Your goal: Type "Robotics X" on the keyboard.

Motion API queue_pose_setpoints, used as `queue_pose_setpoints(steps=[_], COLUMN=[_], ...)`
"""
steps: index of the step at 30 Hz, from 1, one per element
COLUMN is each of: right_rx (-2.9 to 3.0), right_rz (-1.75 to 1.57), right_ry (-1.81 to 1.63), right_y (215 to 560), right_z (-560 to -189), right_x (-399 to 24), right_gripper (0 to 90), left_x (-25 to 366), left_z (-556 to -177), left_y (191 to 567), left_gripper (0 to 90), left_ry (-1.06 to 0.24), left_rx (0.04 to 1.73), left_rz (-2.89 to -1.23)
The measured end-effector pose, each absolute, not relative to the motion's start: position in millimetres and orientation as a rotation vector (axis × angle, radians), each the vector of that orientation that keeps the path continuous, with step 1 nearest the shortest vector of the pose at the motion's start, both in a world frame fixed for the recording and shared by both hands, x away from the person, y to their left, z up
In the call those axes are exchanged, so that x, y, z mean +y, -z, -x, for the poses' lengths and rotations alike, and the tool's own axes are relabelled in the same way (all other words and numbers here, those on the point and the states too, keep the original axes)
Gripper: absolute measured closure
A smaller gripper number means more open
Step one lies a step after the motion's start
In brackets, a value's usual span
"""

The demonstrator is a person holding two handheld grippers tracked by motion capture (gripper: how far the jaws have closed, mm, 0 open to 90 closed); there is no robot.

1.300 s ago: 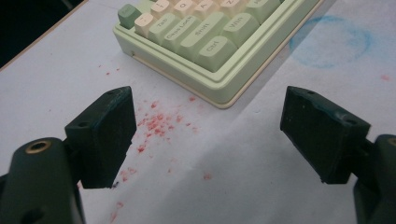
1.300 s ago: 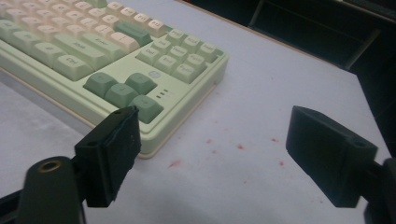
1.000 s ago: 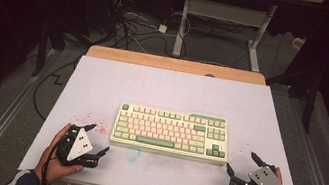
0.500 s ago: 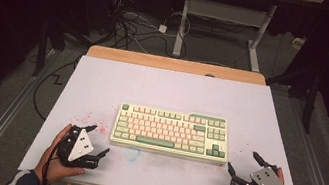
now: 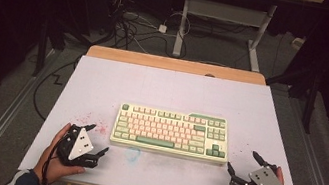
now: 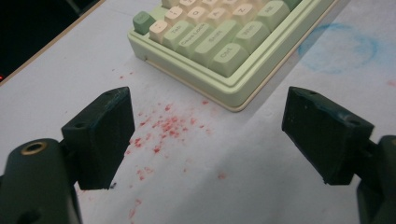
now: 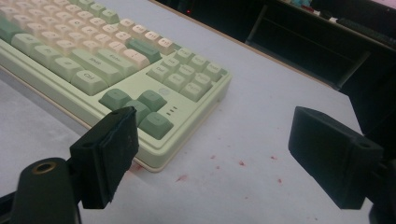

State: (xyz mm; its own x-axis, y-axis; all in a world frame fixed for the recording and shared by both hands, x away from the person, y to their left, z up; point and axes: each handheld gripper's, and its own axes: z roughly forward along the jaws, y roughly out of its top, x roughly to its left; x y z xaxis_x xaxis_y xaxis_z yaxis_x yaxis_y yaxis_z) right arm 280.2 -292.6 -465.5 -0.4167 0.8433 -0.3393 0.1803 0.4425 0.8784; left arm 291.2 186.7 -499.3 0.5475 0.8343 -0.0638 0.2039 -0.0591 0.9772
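High view: both grippers rest at the near edge of the surface, one on each side of the keyboard, jaws wide open and empty.

The left gripper (image 5: 93, 142) sits near the near-left corner of the surface and the right gripper (image 5: 245, 165) near the near-right corner, each held in a hand and aimed inward at a near corner of the keyboard (image 5: 171, 131). This symmetric placement reads as a ready stance for a two-sided grasp. In the left gripper view, the keyboard's near-left corner (image 6: 236, 95) lies ahead between the jaws, apart from them, with red specks (image 6: 163, 126) on the surface between. In the right gripper view, the arrow-key corner (image 7: 154, 154) lies just beyond the left jaw; contact cannot be determined. The keyboard lies flat at the centre of the surface, long side parallel to the near edge. Beyond the far edge, cables (image 5: 133, 24) lie on the floor.
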Motion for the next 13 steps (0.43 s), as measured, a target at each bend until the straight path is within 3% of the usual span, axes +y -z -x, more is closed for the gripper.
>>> queue_pose_setpoints(steps=[13], right_rx=[1.847], right_rz=[-0.873], right_ry=[-1.016], right_y=[464.4], right_z=[-278.8], right_x=[-296.8], right_gripper=[16.5], left_x=[184.7], left_z=[-296.6], left_y=[497.6], left_gripper=[16.1], left_ry=[-0.657], left_rx=[0.938], left_rz=[-1.563])
